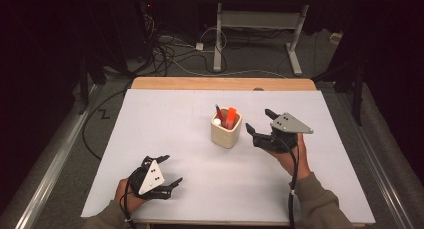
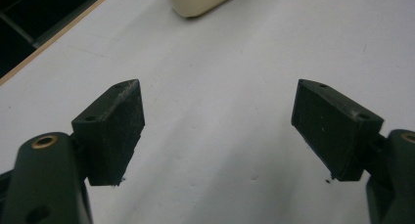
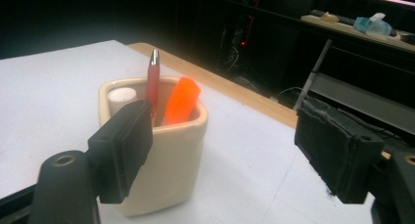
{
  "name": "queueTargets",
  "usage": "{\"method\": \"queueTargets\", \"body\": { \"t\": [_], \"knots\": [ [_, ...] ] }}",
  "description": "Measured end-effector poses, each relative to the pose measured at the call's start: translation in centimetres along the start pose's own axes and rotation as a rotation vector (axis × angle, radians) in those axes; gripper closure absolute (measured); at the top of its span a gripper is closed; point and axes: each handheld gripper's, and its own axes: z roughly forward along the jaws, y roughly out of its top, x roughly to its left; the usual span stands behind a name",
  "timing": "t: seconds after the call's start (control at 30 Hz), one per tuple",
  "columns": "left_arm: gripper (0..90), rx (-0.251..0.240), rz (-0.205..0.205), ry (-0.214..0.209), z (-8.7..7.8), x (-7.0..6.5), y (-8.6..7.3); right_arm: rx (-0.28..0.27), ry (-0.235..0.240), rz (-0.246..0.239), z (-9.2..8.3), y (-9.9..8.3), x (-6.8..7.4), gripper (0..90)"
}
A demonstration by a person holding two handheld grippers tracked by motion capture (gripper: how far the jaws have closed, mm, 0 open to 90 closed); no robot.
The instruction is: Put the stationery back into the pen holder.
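Observation:
A cream square cup (image 1: 226, 130) stands near the middle of the white table top (image 1: 165, 134). It holds a red pen (image 1: 219, 113), an orange marker (image 1: 231, 117) and a white round-ended item (image 1: 216, 122). My right gripper (image 1: 258, 121) hovers open just right of the cup, jaws pointing left and away. In the right gripper view the cup (image 3: 161, 145) sits close behind the left jaw, with the pen (image 3: 152, 82) and orange marker (image 3: 182, 100) sticking out. My left gripper (image 1: 169, 170) rests open near the front left edge, nothing between its jaws.
The cup's base (image 2: 199, 0) shows at the top of the left gripper view, across bare white surface. A wooden strip (image 1: 222, 83) runs along the far table edge. Beyond it are cables and a desk frame (image 1: 260, 24) on the floor.

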Motion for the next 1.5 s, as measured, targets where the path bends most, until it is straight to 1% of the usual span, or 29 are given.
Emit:
{"method": "queueTargets", "body": {
  "t": [0.03,0.07,0.13,0.23,0.3,0.37,0.43,0.5,0.6,0.67,0.87,1.0,1.3,1.4,1.5],
  "knots": [
    [19.7,0.0,-0.001,0.001,0.0,0.0,0.0,0.003,0.0,-0.002,-0.1,0.0,0.1,22.7],
    [19.7,-0.001,-0.001,0.002,0.0,0.0,0.0,0.007,0.001,-0.015,-0.2,0.0,0.1,22.6],
    [19.6,0.0,0.0,0.003,0.0,0.0,0.0,0.01,0.003,-0.027,-0.5,0.1,0.1,22.7],
    [19.6,0.001,0.001,0.002,0.0,0.0,0.0,0.008,0.003,-0.031,-0.9,0.0,0.1,22.7],
    [19.6,0.0,0.001,0.002,0.0,0.0,0.0,0.012,0.004,-0.043,-1.3,0.1,0.1,22.6],
    [19.6,-0.001,0.0,0.003,0.0,-0.1,0.0,0.009,0.014,-0.048,-1.6,0.0,0.1,22.8],
    [19.6,-0.001,-0.001,0.003,0.0,-0.1,0.0,0.014,0.008,-0.058,-1.9,0.0,0.1,23.3],
    [19.6,0.0,-0.001,0.003,0.1,-0.1,0.0,0.014,0.016,-0.058,-2.2,0.0,0.0,23.5],
    [19.6,0.003,0.004,0.003,0.0,-0.1,0.0,0.012,0.011,-0.066,-2.5,-0.1,0.1,23.5],
    [19.5,0.0,-0.001,0.003,0.1,-0.1,0.0,0.011,0.011,-0.072,-2.7,-0.2,0.1,23.5],
    [19.6,0.001,0.001,0.005,0.1,-0.1,0.1,0.021,0.007,-0.088,-3.1,-0.6,0.3,23.4],
    [19.6,0.003,0.001,0.005,0.1,-0.1,0.1,0.033,0.004,-0.108,-3.4,-0.9,0.3,23.4],
    [19.6,0.005,0.003,0.002,0.1,-0.2,0.1,0.031,-0.002,-0.123,-4.4,-1.3,0.2,23.4],
    [19.6,0.006,0.006,0.004,0.1,-0.2,0.1,0.024,0.003,-0.115,-4.8,-1.4,0.0,23.4],
    [19.6,0.005,0.005,0.004,0.1,-0.2,0.1,0.023,0.001,-0.123,-5.1,-1.5,0.0,23.4]
  ]
}}
